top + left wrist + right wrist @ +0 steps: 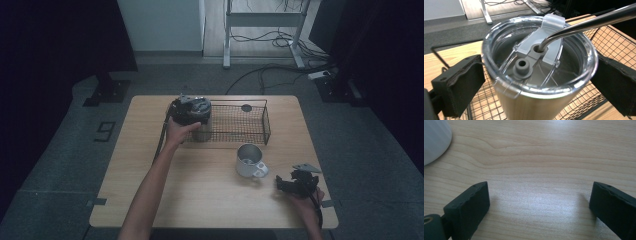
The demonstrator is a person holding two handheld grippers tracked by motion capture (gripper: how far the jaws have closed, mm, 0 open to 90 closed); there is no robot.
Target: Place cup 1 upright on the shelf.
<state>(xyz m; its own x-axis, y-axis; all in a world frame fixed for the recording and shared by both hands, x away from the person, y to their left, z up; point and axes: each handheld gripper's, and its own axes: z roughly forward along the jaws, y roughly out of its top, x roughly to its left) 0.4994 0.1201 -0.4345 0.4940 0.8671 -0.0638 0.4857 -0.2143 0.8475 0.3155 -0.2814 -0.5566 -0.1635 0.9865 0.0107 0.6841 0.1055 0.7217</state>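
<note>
A steel tumbler with a clear lid and a bent metal straw stands upright in the left end of a black wire basket. My left gripper straddles it, and both pads stand just off its wall, so the gripper is open. In the high view the left gripper is at the tumbler, at the basket's left end. My right gripper hovers open near the table's front right, with bare wood between its pads.
A white metal mug stands in front of the basket, left of the right gripper; its side shows as a pale mug. A small black round thing lies in the basket. The wooden table stands on grey floor.
</note>
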